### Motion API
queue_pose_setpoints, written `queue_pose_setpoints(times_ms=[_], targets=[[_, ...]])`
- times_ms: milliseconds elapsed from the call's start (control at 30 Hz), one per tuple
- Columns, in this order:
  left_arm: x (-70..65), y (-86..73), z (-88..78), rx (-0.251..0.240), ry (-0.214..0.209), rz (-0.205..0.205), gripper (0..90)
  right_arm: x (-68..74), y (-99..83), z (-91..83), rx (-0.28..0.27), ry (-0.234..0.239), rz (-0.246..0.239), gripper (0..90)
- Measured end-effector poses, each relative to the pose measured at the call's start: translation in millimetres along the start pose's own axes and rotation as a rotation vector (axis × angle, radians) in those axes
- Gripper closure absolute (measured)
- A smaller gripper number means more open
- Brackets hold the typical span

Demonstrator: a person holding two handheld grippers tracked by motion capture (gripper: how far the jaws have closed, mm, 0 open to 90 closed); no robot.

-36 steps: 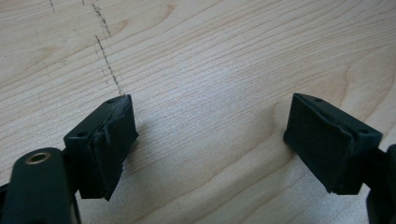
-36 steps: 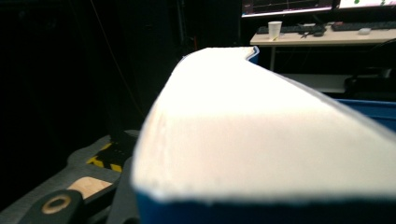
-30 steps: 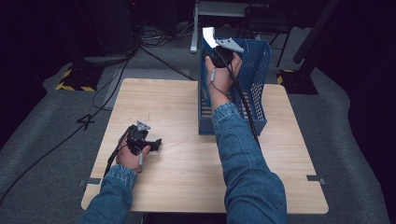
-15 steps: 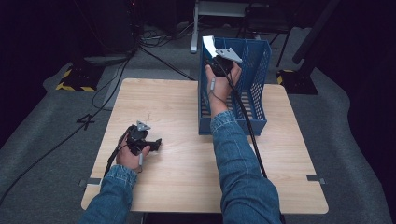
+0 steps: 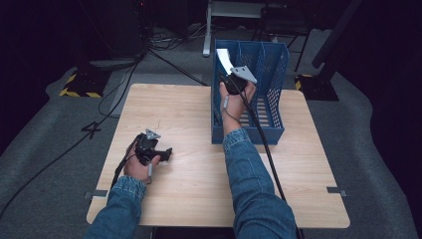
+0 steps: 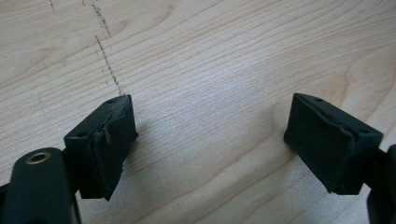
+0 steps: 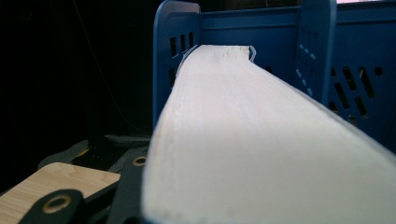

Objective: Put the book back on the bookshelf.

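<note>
Right gripper: clamped on the book — page edge up, over the left compartment of the blue rack.
Left gripper: jaws apart, nothing between, low over bare table.
Room: tabletop open around the left hand — rack walls flank the book.

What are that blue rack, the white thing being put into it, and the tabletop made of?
The blue rack looks like moulded plastic: even colour, slotted walls, slight sheen. The white thing in the right gripper seems to be a book or thick paper block; fine lines like stacked page edges run along it, matte. The table shows pale wood grain, perhaps a laminate, smooth and satin.
</note>
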State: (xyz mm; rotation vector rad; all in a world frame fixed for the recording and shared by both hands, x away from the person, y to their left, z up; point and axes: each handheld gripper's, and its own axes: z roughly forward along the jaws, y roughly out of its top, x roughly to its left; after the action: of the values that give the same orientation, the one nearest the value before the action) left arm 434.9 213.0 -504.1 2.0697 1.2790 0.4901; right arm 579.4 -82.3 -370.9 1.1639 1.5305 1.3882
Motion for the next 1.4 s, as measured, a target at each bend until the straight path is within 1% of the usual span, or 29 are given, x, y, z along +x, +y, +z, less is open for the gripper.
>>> queue_pose_setpoints(times_ms=[100,200,300,400,467,500,600,633,667,700,733,800,900,967,1000,1033,1133,1200,1233,1300,1333,1400], targets=[[0.0,0.0,0.0,0.0,0.001,0.0,16.5,2.7,-1.0,0.4,-0.005,-0.003,-0.007,59.9],[-0.2,0.0,0.0,0.0,0.001,-0.001,16.5,5.7,-1.1,7.6,-0.02,-0.01,0.002,59.7],[0.0,0.2,0.0,0.0,0.002,0.0,16.6,8.2,0.8,14.0,-0.018,-0.015,0.004,59.6],[-0.1,-0.1,0.0,0.0,0.001,-0.001,16.5,14.3,-1.1,14.1,-0.02,-0.017,-0.022,59.1],[-0.2,0.0,0.0,0.0,0.001,-0.002,16.5,14.5,-1.9,12.7,-0.02,-0.021,-0.037,58.0],[-0.2,0.0,0.0,0.0,0.001,-0.001,16.5,13.8,-1.4,11.9,-0.012,-0.021,-0.045,56.5],[-0.3,-0.1,-0.1,0.0,0.001,-0.001,16.5,10.8,1.9,7.9,0.027,-0.006,-0.067,48.0],[-0.5,-0.4,-0.3,0.0,-0.001,-0.002,16.5,9.1,3.6,6.3,0.037,0.014,-0.066,43.4],[-0.6,-0.8,-0.7,0.0,-0.003,-0.001,16.6,7.4,5.5,4.3,0.05,0.033,-0.057,41.7],[-1.4,-2.2,-1.8,-0.002,-0.001,-0.004,16.6,6.5,7.0,2.3,0.058,0.04,-0.057,38.6],[-1.2,-3.2,-2.8,-0.001,-0.003,0.001,16.6,5.6,10.1,-2.0,0.066,0.051,-0.054,36.7],[-1.9,-6.9,-6.4,-0.001,-0.004,0.003,16.6,4.1,14.1,-8.6,0.074,0.058,-0.057,36.7],[-1.9,-11.9,-11.3,0.002,-0.009,0.001,16.4,-1.1,18.9,-19.6,0.075,0.066,-0.038,36.7],[-2.2,-14.6,-13.6,0.0,-0.004,0.0,16.3,-5.4,22.5,-30.0,0.075,0.093,-0.024,35.6],[-2.1,-15.5,-14.5,-0.001,-0.004,0.002,16.3,-6.4,23.9,-33.7,0.085,0.102,-0.024,35.6],[-2.1,-16.9,-15.8,-0.001,-0.005,0.002,16.3,-7.5,25.0,-37.2,0.095,0.11,-0.029,35.6],[-1.9,-19.4,-18.2,0.001,-0.009,0.001,16.3,-14.0,30.9,-56.1,0.137,0.14,-0.052,35.6],[-1.6,-20.4,-19.2,0.001,-0.009,0.004,16.2,-17.8,33.7,-66.5,0.145,0.158,-0.057,35.5],[-1.6,-20.4,-19.2,0.001,-0.009,0.004,16.1,-17.8,33.7,-66.5,0.145,0.158,-0.057,35.5],[-1.0,-20.7,-19.5,0.001,-0.013,0.01,16.1,-24.3,38.2,-84.2,0.146,0.185,-0.07,35.2],[-0.6,-20.8,-19.7,0.002,-0.015,0.013,16.0,-26.3,39.2,-89.1,0.144,0.191,-0.074,35.2],[-0.4,-20.9,-19.9,0.003,-0.019,0.014,16.0,-33.7,41.3,-105.2,0.148,0.218,-0.073,35.2]])
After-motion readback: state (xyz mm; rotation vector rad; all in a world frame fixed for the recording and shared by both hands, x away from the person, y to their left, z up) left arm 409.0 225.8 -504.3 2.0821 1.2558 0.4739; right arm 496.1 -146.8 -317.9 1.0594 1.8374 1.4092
